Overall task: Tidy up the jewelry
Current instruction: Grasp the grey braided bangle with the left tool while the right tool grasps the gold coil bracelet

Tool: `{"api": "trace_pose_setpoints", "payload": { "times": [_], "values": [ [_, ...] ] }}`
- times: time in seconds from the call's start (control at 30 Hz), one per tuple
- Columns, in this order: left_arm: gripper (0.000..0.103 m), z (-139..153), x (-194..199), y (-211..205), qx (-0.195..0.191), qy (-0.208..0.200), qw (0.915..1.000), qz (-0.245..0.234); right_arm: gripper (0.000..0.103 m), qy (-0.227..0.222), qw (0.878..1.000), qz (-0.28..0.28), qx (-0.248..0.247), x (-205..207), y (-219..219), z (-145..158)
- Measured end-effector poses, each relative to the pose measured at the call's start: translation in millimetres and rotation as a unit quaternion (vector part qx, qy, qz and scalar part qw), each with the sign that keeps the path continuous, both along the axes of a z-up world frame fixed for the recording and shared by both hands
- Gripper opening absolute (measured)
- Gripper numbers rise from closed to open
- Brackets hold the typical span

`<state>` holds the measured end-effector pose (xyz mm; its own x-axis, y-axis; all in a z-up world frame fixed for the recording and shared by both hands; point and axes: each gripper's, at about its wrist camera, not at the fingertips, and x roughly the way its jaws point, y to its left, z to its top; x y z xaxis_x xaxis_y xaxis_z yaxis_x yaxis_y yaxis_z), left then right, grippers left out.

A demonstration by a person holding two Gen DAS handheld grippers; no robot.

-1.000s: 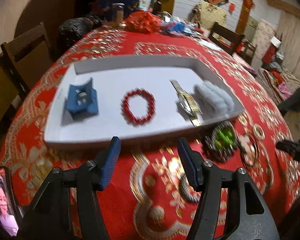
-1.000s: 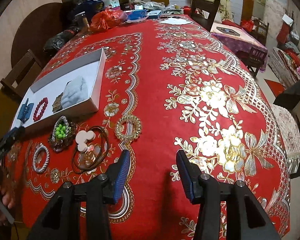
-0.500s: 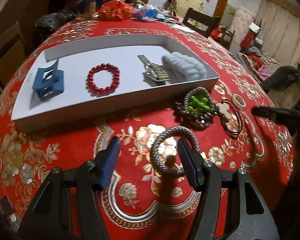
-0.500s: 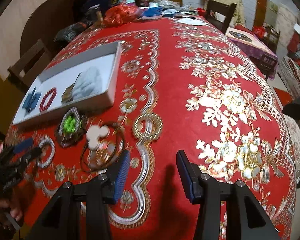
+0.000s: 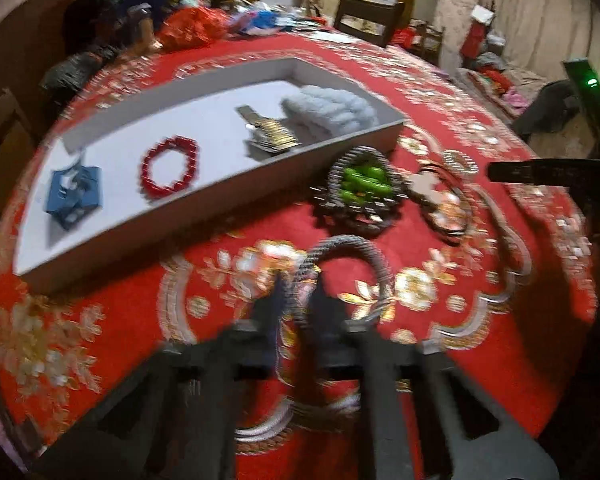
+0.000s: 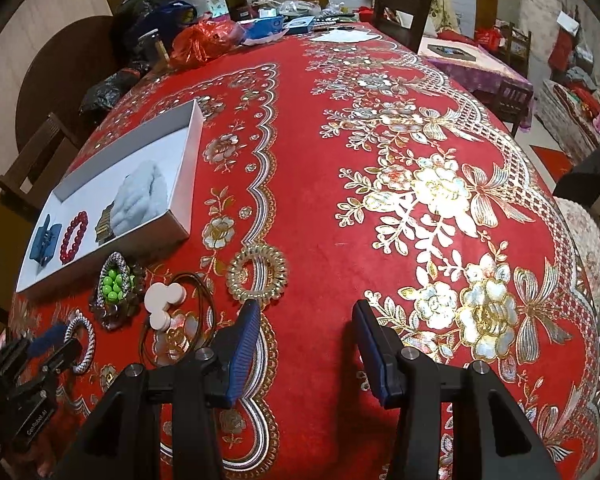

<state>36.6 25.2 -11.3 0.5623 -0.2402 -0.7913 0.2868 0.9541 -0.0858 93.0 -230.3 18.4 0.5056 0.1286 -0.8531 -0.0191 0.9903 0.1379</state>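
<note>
Beside the white tray (image 5: 204, 216), left tongs (image 5: 298, 300) clenched on grey braided bracelet (image 5: 352, 246); right tongs (image 6: 304, 344) released.

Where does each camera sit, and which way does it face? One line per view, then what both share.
Left wrist: on the left gripper, angled down at the grey braided ring in its shut fingers, white tray beyond.
Right wrist: on the open right gripper, looking down along the red tablecloth.
Shared: tray, ring, green beads.
</note>
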Motion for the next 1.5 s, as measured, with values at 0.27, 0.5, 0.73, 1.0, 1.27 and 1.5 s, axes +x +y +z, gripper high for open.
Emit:
{"api": "trace_pose_setpoints", "payload": {
  "times": [0.27,0.5,0.73,1.0,1.27,1.5],
  "values": [
    [0.005,1,-12,11,-0.051,-0.01,0.9986,-0.002,0.046,-0.012,1.0,0.007,0.002,-1,3,4],
    [0.005,1,-14,12,-0.052,-0.013,0.9986,0.004,0.046,-0.03,0.999,0.024,0.011,17,13,3],
    [0.005,0,-13,15,-0.059,-0.011,0.9982,0.005,0.046,-0.025,0.998,0.028,-0.053,30,24,-10],
    [0.005,0,-13,15,-0.06,-0.011,0.9981,0.006,0.029,-0.034,0.994,0.07,-0.08,29,40,-12],
    [0.005,0,-12,16,-0.061,-0.01,0.998,0.006,0.009,-0.018,0.993,0.075,-0.087,13,45,-10],
    [0.005,0,-12,16,-0.064,-0.01,0.9979,0.006,0.008,-0.068,0.995,0.059,-0.032,-13,34,17]
  ]
}}
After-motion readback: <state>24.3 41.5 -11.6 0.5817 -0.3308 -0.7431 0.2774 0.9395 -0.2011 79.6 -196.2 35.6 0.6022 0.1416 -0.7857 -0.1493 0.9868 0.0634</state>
